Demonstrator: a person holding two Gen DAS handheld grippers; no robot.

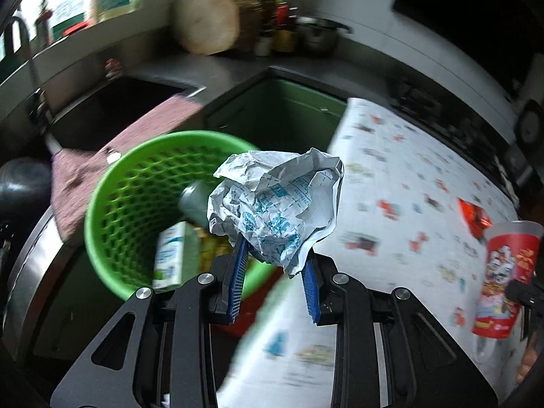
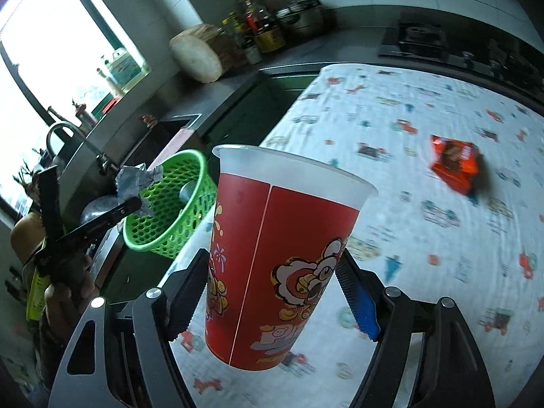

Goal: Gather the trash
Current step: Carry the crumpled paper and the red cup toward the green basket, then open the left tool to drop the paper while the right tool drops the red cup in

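Note:
My left gripper [image 1: 275,248] is shut on a crumpled white paper with blue print [image 1: 275,204] and holds it just above the rim of a green mesh basket [image 1: 136,204]. The basket holds a milk carton [image 1: 173,255] and a grey-green bottle [image 1: 195,204]. My right gripper [image 2: 272,272] is shut on a red paper cup with cartoon print [image 2: 282,265], held above the table. The cup also shows in the left wrist view [image 1: 503,272]. The basket [image 2: 170,210] and the paper [image 2: 136,183] show in the right wrist view. An orange snack packet [image 2: 455,163] lies on the tablecloth.
The table has a white patterned cloth [image 2: 408,238]. The basket stands off the table's left edge, by a dark sink [image 1: 112,108] with a pink cloth [image 1: 136,142]. A round cutting board [image 1: 207,17], bottles [image 2: 258,30] and a stove [image 2: 418,40] line the counter behind.

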